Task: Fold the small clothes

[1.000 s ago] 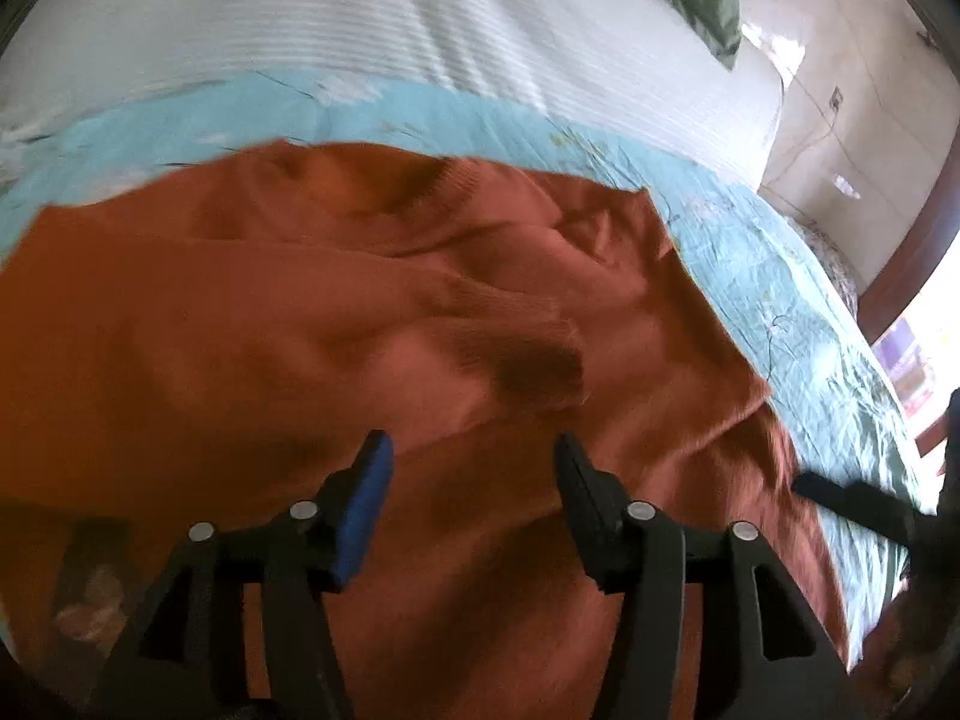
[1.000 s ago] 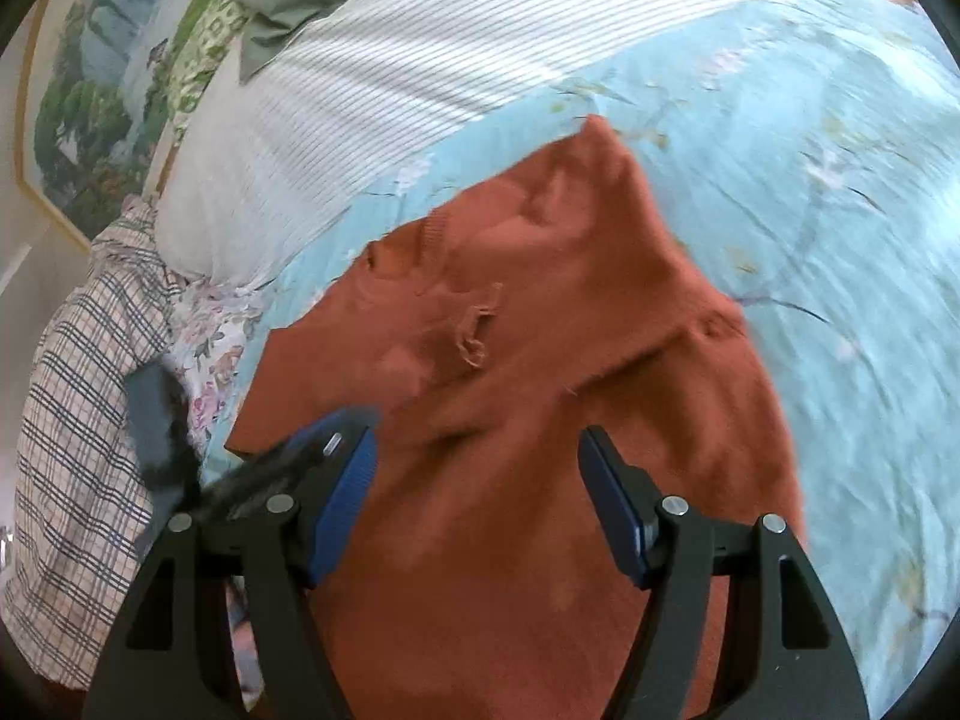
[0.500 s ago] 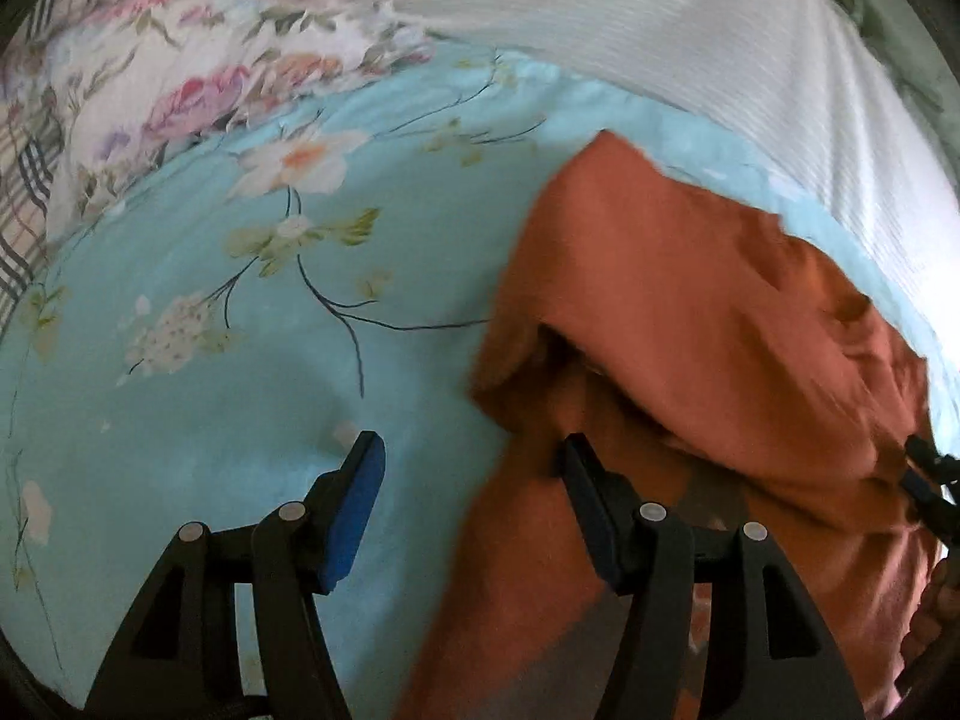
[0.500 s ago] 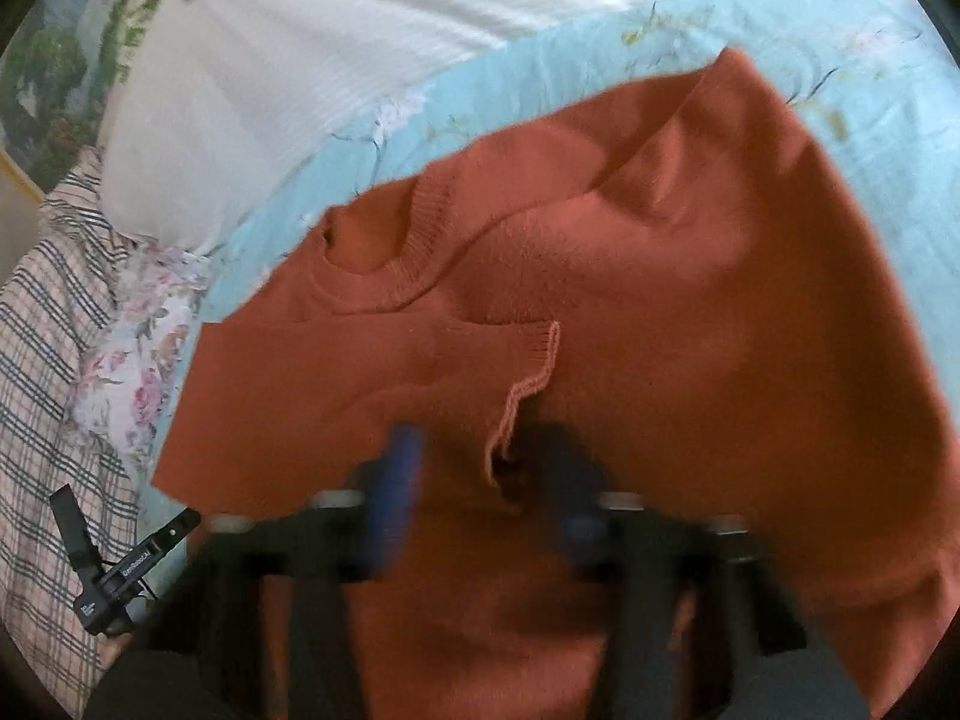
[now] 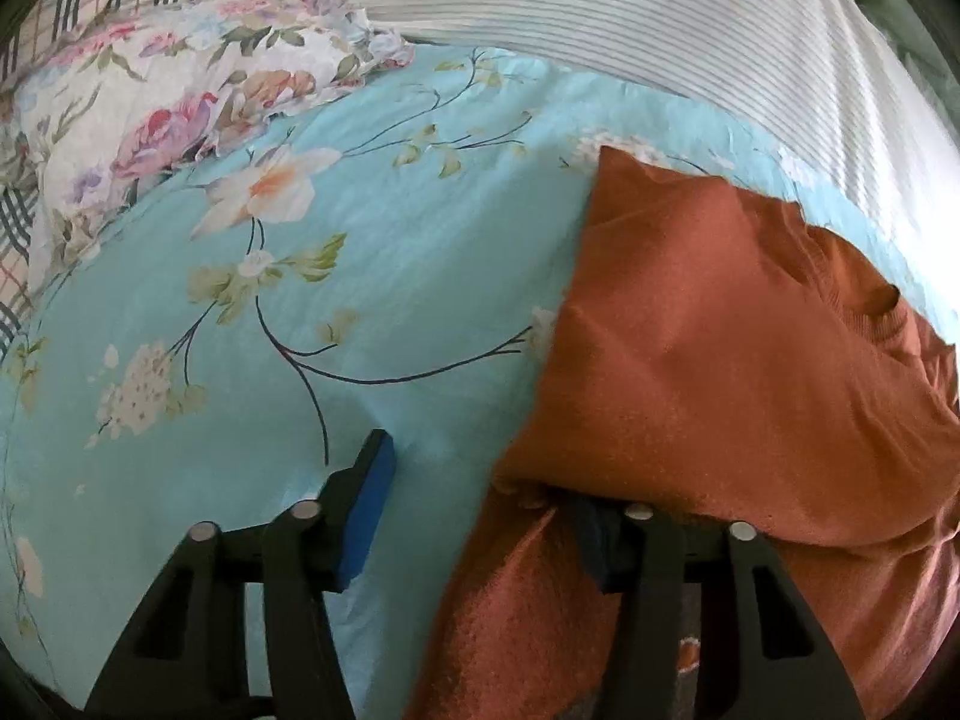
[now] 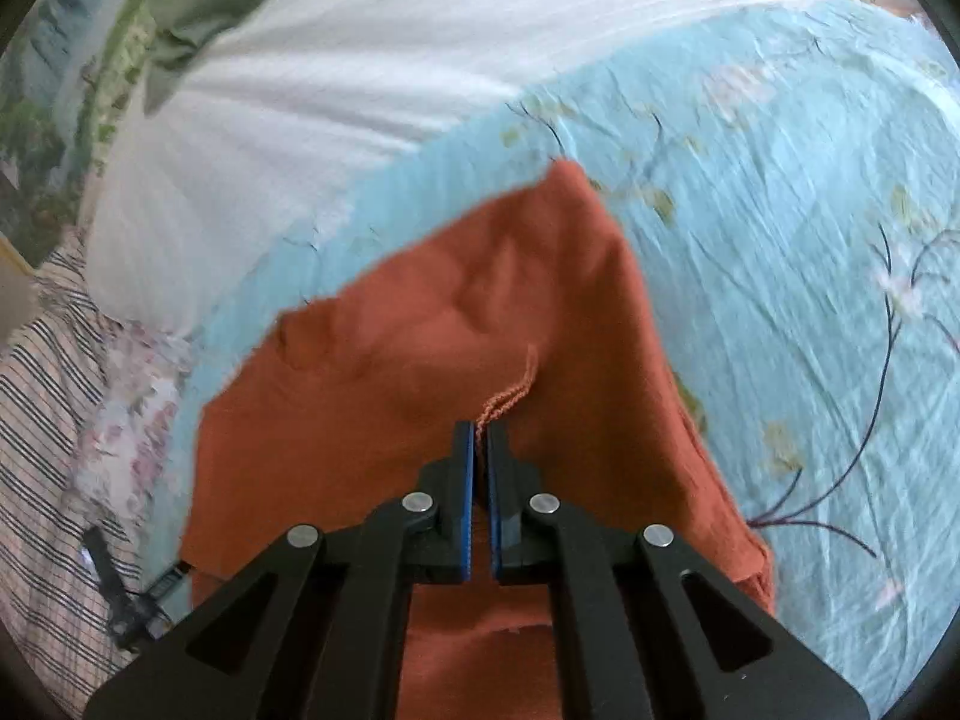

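A small rust-orange knit sweater (image 5: pixel 720 360) lies on a light blue floral bedsheet (image 5: pixel 300 300). My left gripper (image 5: pixel 480 498) is open at the sweater's left edge; its left finger rests on the sheet and its right finger is hidden under a folded sweater layer. In the right wrist view the sweater (image 6: pixel 450 330) fills the middle. My right gripper (image 6: pixel 479 444) is shut on the ribbed cuff (image 6: pixel 510 396) of a sleeve folded across the sweater's body.
A white striped pillow (image 5: pixel 660 18) lies behind the sweater, with a floral cloth (image 5: pixel 180 96) and plaid fabric at the left. A green cloth (image 6: pixel 198 6) sits at the far side. The left gripper's black tip (image 6: pixel 114 588) shows at the lower left.
My left gripper has swung from over the sweater to its left edge and slid one finger under it. My right gripper has closed on the sleeve cuff.
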`<state>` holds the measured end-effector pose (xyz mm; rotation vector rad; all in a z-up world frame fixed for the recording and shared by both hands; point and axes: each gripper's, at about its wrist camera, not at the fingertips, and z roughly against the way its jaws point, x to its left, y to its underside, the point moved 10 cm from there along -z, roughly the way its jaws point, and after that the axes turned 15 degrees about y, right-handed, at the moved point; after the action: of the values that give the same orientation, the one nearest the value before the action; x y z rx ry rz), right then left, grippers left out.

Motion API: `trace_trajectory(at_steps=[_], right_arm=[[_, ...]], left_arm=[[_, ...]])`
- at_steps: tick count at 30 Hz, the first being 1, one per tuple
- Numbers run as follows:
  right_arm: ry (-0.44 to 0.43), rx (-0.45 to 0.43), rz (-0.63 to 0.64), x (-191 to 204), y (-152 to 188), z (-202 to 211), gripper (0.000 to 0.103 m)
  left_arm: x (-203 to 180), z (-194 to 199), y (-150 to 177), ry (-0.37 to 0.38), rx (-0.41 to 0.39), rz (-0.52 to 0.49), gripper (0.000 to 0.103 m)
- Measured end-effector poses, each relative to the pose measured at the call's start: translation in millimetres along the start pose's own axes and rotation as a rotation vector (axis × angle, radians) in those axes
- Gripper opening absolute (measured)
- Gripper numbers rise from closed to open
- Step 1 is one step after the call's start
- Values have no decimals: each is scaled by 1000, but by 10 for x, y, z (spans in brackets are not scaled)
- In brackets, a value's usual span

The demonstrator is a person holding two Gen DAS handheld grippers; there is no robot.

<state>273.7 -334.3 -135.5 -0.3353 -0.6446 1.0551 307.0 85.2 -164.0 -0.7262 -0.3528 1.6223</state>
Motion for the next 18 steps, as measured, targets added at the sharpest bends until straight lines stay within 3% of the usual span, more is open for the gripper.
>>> trace_trajectory(at_steps=[2, 6, 8, 11, 14, 18], right_arm=[[-1, -4, 6, 15, 34, 3, 5], [-4, -90, -13, -5, -66, 218, 2], [32, -86, 3, -34, -85, 179, 1], [81, -27, 10, -166, -4, 22, 1], [138, -30, -6, -276, 30, 71, 3], [37, -79, 23, 23, -2, 262, 4]], left_arm=[[20, 30, -16, 5, -9, 18, 42], [31, 283, -66, 42, -114, 62, 42], [-20, 343, -49, 2, -147, 14, 43], [20, 96, 96, -38, -29, -8, 41], [84, 104, 62, 9, -27, 46, 43], [68, 98, 87, -9, -23, 24, 43]])
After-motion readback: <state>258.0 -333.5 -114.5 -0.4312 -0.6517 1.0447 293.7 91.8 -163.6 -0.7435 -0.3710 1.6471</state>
